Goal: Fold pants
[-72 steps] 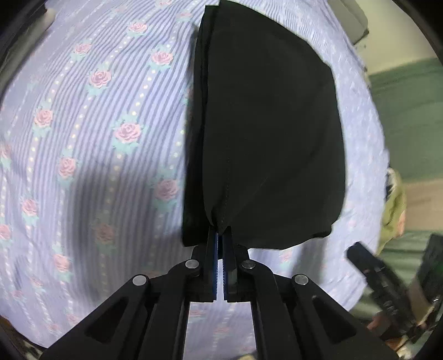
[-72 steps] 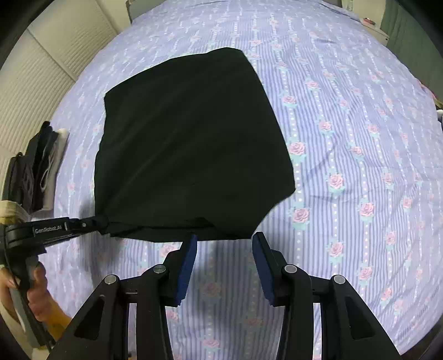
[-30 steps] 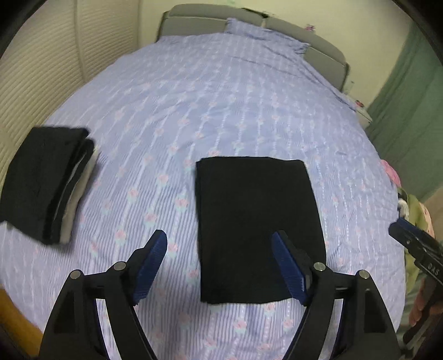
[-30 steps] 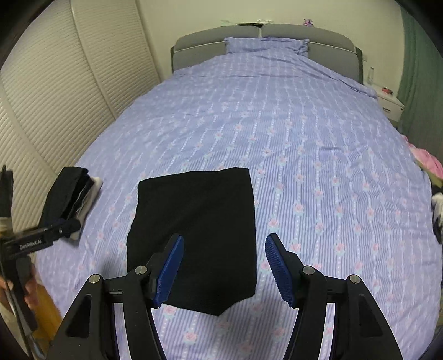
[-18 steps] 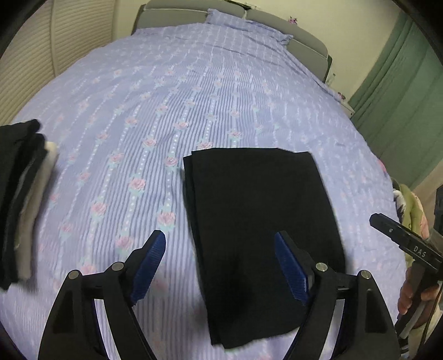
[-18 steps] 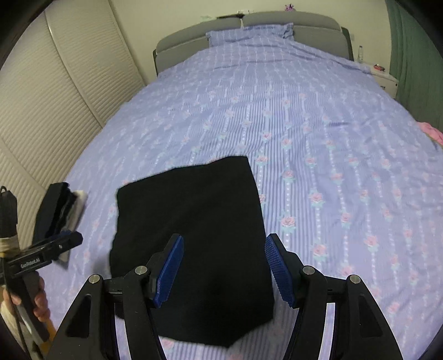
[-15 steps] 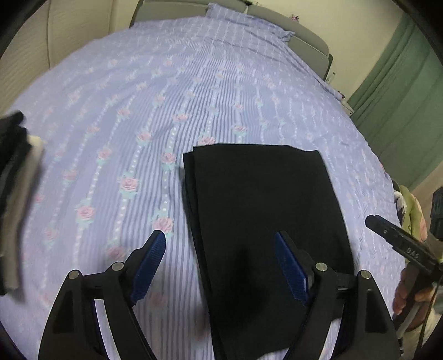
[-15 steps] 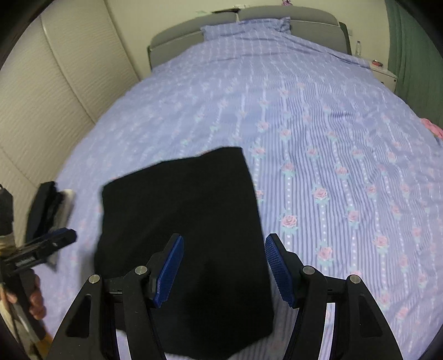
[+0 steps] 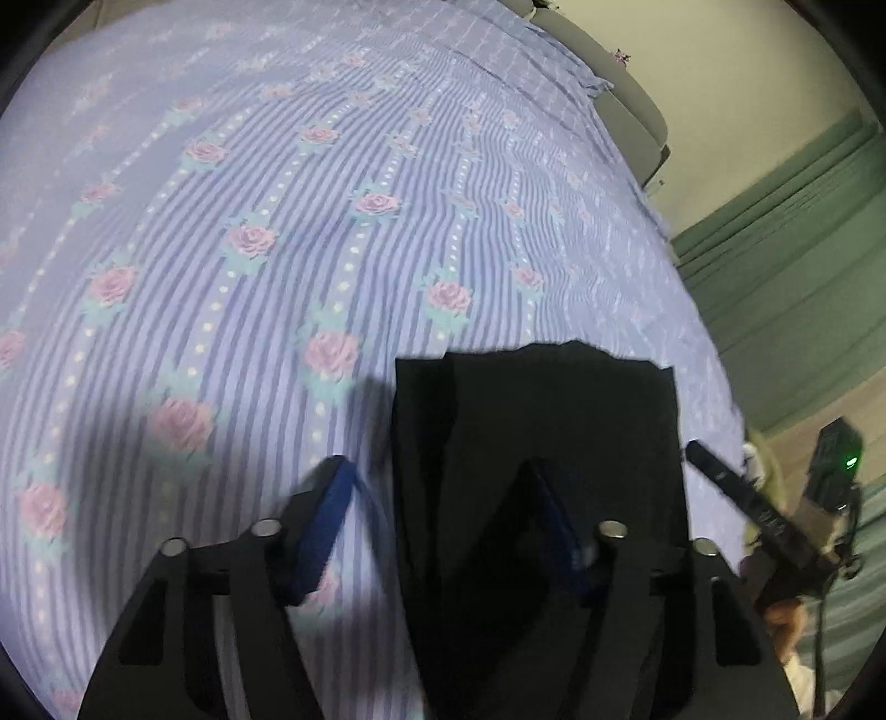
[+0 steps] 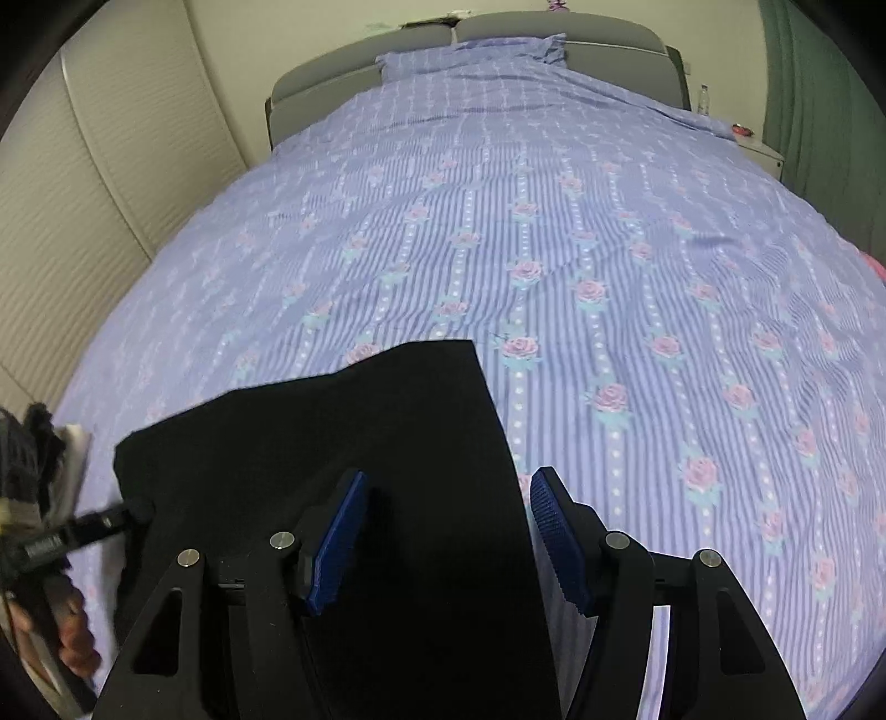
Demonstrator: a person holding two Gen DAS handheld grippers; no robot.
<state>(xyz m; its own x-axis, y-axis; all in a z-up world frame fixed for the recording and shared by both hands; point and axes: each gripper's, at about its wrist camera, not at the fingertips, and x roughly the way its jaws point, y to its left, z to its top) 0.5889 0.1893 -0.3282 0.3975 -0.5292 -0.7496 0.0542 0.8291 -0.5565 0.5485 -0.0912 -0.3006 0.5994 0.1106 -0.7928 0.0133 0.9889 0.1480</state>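
I am looking across a bed [image 10: 609, 232] covered in a lilac striped sheet printed with pink roses, with a grey headboard [image 10: 498, 39] and a pillow [image 10: 470, 52] at its far end, pale slatted wardrobe doors [image 10: 111, 183] along the left side and a green curtain [image 9: 786, 266] off the right side.

The black pants [image 10: 343, 443] lie folded into a flat rectangle near the foot edge of the bed, closer to the left side than the right, with their far edge running straight across the sheet. In the left wrist view the layered folded edge of the pants [image 9: 498, 443] shows as a darker strip along their left side.

My left tool [image 9: 437, 531] straddles that left edge: one blue pad sits over the bare sheet, the other over the cloth. Its jaws have just been closing and stand about half wide, with the edge of the pants between them but not pinched.

My right tool [image 10: 448, 537] straddles the right edge of the pants in the same way, jaws about half wide, pads clear of the cloth.

Beyond the left edge of the pants I can see a stack of folded clothes [image 10: 50, 448] at the bed's left side, partly cut off and blurred.
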